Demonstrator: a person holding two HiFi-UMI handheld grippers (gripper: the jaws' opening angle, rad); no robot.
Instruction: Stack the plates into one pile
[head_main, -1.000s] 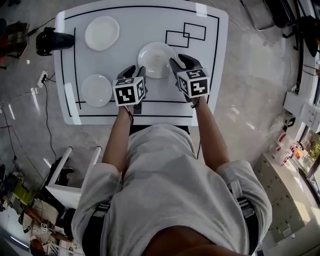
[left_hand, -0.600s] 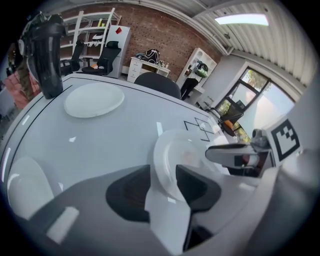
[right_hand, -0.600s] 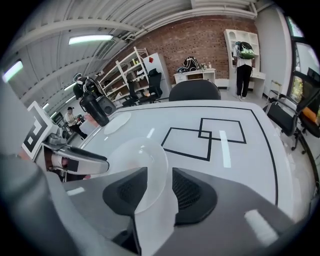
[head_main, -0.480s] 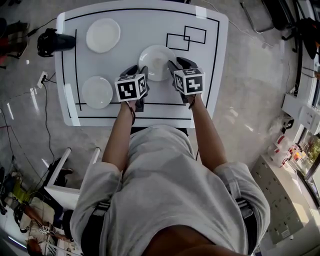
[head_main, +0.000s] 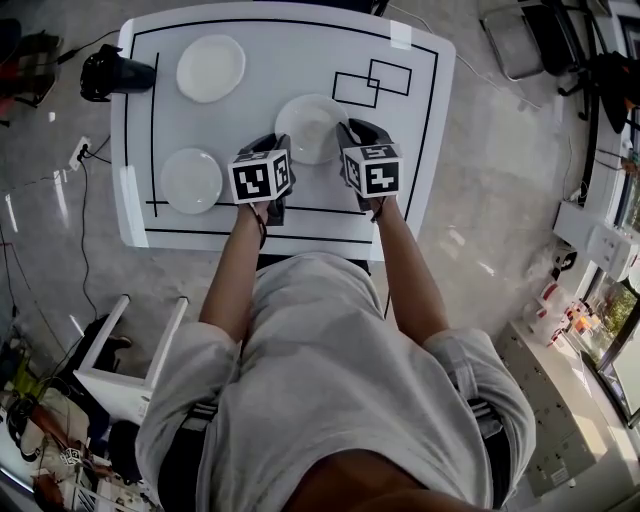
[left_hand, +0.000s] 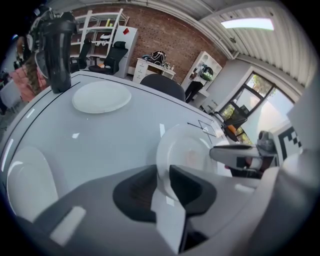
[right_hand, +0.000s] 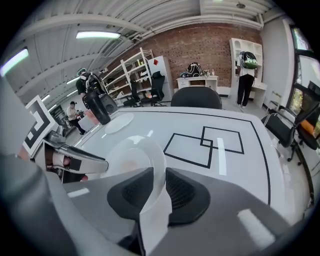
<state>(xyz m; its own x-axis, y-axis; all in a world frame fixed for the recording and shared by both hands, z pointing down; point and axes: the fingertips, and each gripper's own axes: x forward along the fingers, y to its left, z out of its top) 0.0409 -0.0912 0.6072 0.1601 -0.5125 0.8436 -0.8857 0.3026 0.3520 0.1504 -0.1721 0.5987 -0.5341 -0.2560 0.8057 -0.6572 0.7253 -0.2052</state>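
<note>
You have both claws on the same plate. The middle plate (head_main: 312, 125) lies on the white table (head_main: 275, 35), a little right of its centre as you look down on it, with two overlapping black-outlined rectangles (head_main: 372, 77) drawn on the surface at its 1 o'clock.

Your left claw (head_main: 283, 141) comes onto that plate's rim at about 8 o'clock. Its jaws have just been closing. In the left gripper view the two dark pads (left_hand: 187, 187) stand only a little apart, with the white rim wedged between them and touching both sides, so the claw has hold of the edge.

Your right claw (head_main: 349, 130) meets the rim at about 3 o'clock. Its jaws have also just been closing. In the right gripper view the rim runs down into the narrow gap between the pads (right_hand: 182, 192), which press on it from either side. Each claw's camera also shows one finger of the other claw reaching in over the far side of the plate.

Whether the plate has left the surface I cannot tell.

The other two plates lie apart from it. The far plate (head_main: 210, 68) is at 10 o'clock from the middle plate, near the table's far left corner. The near-left plate (head_main: 191, 180) is at 8 o'clock, just beyond your left claw's marker cube. A black object (head_main: 115, 75) sits at 9 o'clock from the far plate, at the table's left edge.
</note>
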